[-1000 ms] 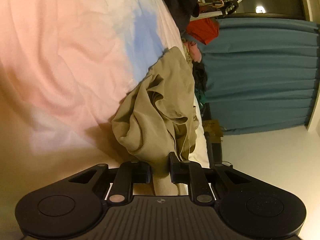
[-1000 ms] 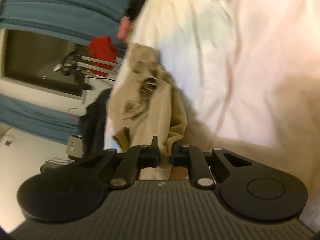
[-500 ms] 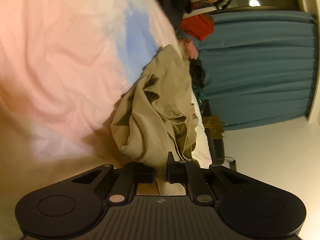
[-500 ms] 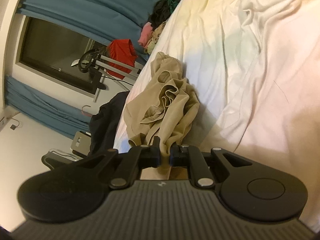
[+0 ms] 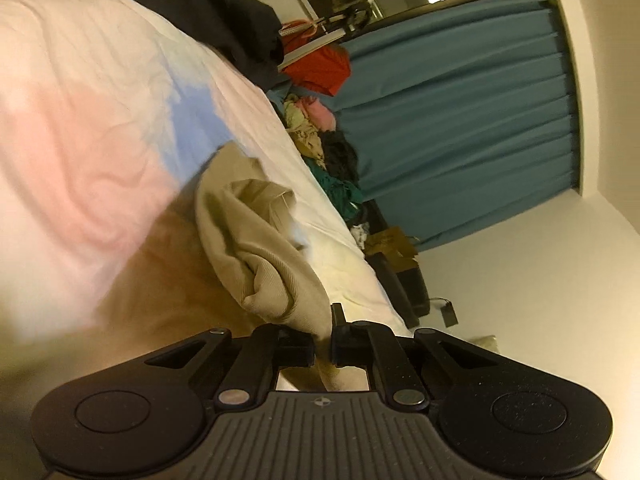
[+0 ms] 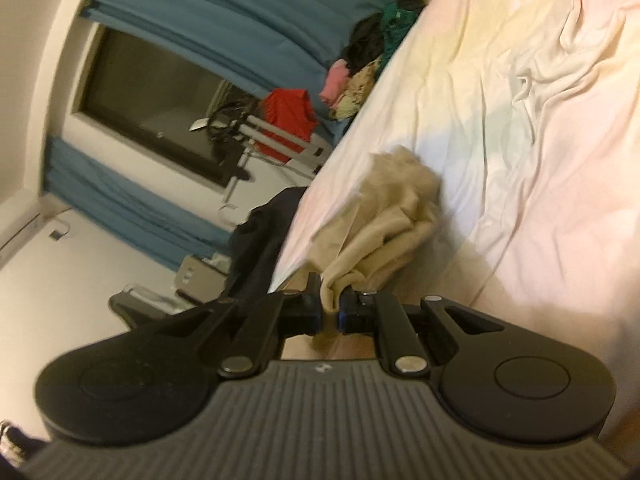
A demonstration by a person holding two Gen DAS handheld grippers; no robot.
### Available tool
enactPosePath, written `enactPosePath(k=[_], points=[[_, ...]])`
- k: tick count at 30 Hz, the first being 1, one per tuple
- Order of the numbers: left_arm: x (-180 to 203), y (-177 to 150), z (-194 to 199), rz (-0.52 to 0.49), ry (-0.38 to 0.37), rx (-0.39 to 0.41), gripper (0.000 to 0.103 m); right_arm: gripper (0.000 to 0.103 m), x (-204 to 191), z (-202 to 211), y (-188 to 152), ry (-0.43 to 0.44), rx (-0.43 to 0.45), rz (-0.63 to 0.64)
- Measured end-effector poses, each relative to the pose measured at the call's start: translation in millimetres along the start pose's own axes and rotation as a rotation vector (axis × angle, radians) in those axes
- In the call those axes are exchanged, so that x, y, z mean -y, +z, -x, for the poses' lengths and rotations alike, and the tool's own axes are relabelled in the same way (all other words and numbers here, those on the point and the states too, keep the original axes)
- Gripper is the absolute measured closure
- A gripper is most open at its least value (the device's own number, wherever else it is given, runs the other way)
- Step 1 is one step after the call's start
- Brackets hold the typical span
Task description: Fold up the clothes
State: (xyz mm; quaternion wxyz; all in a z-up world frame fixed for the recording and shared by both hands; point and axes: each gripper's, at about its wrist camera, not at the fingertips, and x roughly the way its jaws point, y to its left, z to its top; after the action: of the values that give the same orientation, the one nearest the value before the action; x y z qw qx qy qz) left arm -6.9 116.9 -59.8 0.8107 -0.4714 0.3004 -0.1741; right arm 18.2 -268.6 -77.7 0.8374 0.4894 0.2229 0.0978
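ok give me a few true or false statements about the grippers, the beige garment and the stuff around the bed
1. Both grippers are clamped on the beige garment. True: the left gripper and the right gripper each pinch a fold of it.
2. The garment is folded flat. False: it hangs bunched and crumpled over the bed sheet.
3. The curtains are red. False: they are teal; a red garment hangs near them.
4. A pile of mixed clothes sits at the far edge of the bed. True.
5. The right gripper is empty. False: beige cloth sits between its pads.
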Motion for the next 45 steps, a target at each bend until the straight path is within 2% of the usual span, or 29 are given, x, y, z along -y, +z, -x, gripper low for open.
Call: enactPosePath(k=[3,6,10,13,16,19,23,26,31,36,42,45], points=[[4,-29,44,0.065,0.026,-0.021,0.096,0.093,-7,41,-15,0.017,-0.043,0.007],[3,-56,76,0.135,0.032,-0.049,0.096,0.092,-3,77,-27,0.011,-0.072,-0.038],[-4,-56,73,0.221,0.043,-0.060,0.096,0.092,-1,87,-27,0.002,-0.075,-0.095],[-1,-37,57,0.235,0.074,-0.051,0.095,0.092,-9,63,-15,-0.023,-0.061,-0.094],[12,-2,23,0.258,0.150,-0.046,0.095,0.092,-14,23,2,-0.063,-0.063,-0.142],[22,35,-23,0.246,0.225,-0.025,0.094,0.092,-21,-20,20,-0.109,-0.056,-0.165],[23,67,-78,0.210,0.327,-0.017,0.094,0.091,-18,-80,39,-0.189,-0.061,-0.169],[13,77,-107,0.170,0.353,-0.019,0.093,0.091,0,-118,46,-0.248,-0.071,-0.193],[-21,86,-150,0.093,0.384,-0.037,0.092,0.091,37,-162,47,-0.276,-0.122,-0.195],[-39,86,-163,0.040,0.377,-0.046,0.092,0.090,54,-188,46,-0.291,-0.180,-0.167],[-39,85,-171,-0.034,0.388,-0.027,0.092,0.091,50,-207,46,-0.284,-0.211,-0.071],[-36,83,-172,-0.078,0.379,-0.035,0.086,0.090,51,-208,45,-0.278,-0.225,-0.053]])
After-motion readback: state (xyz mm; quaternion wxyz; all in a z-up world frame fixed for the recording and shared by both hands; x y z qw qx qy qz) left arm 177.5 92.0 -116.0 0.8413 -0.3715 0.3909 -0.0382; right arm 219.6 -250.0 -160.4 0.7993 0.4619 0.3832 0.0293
